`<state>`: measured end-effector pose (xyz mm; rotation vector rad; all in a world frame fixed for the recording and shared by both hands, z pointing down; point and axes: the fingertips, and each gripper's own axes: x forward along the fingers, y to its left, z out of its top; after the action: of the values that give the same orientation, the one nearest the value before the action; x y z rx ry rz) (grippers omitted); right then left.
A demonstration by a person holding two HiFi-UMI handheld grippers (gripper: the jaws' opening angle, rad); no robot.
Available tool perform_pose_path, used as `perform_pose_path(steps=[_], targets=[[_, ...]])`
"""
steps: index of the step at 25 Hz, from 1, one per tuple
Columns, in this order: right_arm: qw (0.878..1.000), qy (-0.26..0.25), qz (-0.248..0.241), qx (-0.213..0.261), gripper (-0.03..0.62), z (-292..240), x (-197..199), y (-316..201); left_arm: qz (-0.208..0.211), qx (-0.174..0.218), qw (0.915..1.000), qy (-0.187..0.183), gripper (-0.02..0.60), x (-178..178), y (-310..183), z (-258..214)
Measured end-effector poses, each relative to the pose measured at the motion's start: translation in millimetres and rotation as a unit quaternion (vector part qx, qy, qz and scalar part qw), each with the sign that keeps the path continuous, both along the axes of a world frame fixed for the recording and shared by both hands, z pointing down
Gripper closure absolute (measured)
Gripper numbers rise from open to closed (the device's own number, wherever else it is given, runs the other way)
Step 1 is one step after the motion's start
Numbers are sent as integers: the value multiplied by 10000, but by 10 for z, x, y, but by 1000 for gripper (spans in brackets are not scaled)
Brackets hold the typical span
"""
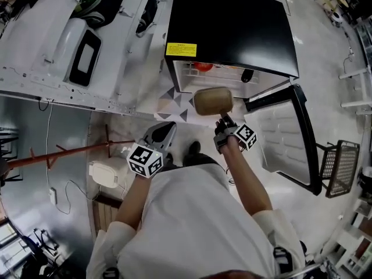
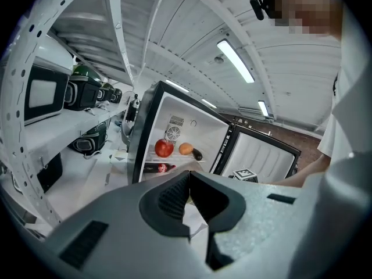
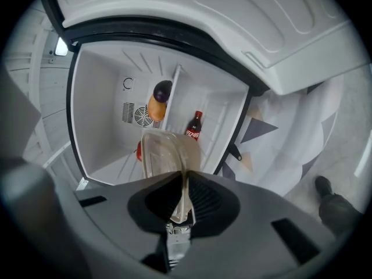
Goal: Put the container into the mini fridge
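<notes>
standing square in front of the mini fridge, with its door swung wide open to the person's right, the person has the container up in the air just outside the opening. from where i am this looks like the carry-in step. the container is lifted and lined up with the cavity but is not yet inside.

the next move, i'd judge, is a forward reach to slide it in and set it down on a free spot. that calls for some care. the upper shelf already carries a red apple, an orange and a dark eggplant, and a cola bottle sits below that shelf. the lower part seems to have more room, though i can't tell how much.

the right hand-held gripper has its jaws drawn nearly together, pinching the thin wall of the translucent container at its edge. the tub hangs out beyond the pads toward the fridge. a grip on a rim like that could let it swing or slip as it goes in.

the left hand-held gripper is held back near the person's body. its jaws are closed against each other with nothing between them, and it touches nothing.
</notes>
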<state>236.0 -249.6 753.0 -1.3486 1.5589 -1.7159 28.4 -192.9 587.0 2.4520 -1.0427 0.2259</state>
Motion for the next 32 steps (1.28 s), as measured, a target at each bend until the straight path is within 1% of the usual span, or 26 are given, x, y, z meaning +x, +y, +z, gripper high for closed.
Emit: perform_pose_path(steps=[4,11,16,20,25,32], targets=[[9997,-171,35,-185,554,165,-35,-125,-85,-12,10000,22,577,84,1,4],[9986,-225,94,-463,554,419,-63,-360,-189,-101,9998,-12,577,141,3,58],[9959,-416,305,-739,554,604,-74,-490,-250,-101,9996,19,577,171,-14,39],[9942,-479,427,-865,554,722,-119,-605,-310,-136,9994,15,577,112,7,49],[9930,-401,402,-1038,553,861,-199,-725,-292,-243,9993,-36,577,4,25,134],[9876,-568,828,-1208,553,929,-283,-851,-132,-204,9997,-51,577,-69,-61,100]])
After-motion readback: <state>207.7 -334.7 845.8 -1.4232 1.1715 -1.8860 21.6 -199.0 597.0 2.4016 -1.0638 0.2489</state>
